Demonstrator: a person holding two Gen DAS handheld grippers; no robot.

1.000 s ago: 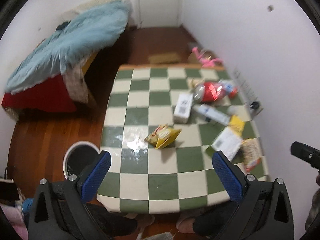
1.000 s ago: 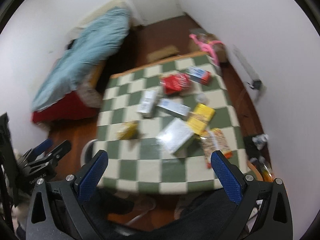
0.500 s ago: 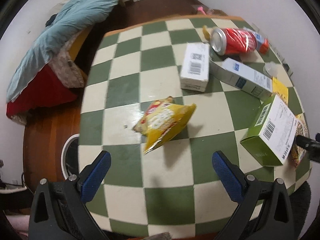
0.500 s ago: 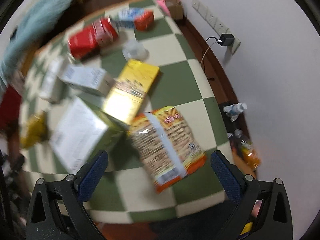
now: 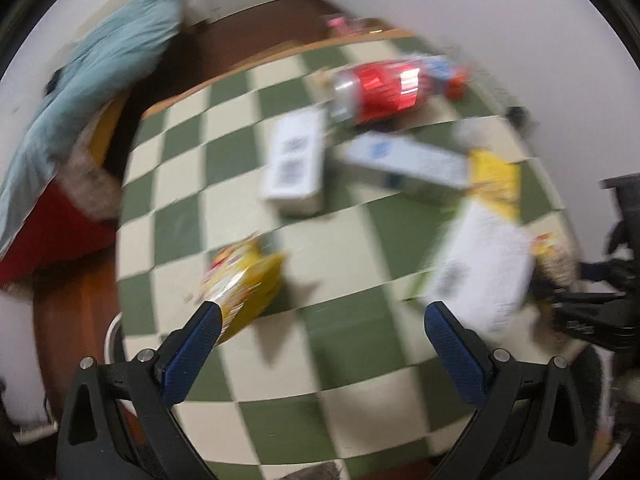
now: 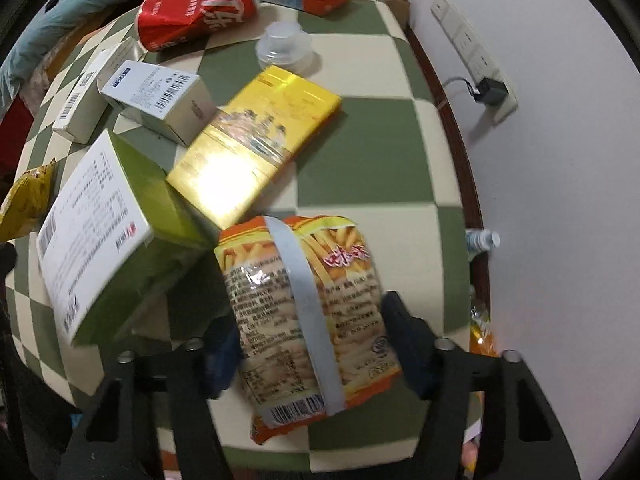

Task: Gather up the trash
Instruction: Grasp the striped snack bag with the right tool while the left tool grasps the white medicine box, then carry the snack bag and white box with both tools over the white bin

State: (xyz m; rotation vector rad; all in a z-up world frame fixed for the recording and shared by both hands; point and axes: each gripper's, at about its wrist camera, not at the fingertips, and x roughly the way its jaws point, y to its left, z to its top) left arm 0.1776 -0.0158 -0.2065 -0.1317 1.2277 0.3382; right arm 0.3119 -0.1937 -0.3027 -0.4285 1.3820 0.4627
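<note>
Since the earlier frame both grippers have dropped from a high view of the room to just above the checkered table (image 6: 360, 152), the right gripper (image 6: 316, 344) now straddling the orange fries packet (image 6: 304, 320) near the table's front edge, beside the green box (image 6: 100, 240). Its jaws are closing, the packet between them; whether the pads already press on it cannot be told. The left gripper (image 5: 320, 316) hangs fully open and empty, its left finger beside the yellow snack bag (image 5: 244, 284) in a blurred view. Judged: the fries packet is light, thin, crinkly film, slippery and easily crushed flat; it should be taken across its narrow width near the middle, where the jaws stand, pinching a fold so it does not slide out.
</note>
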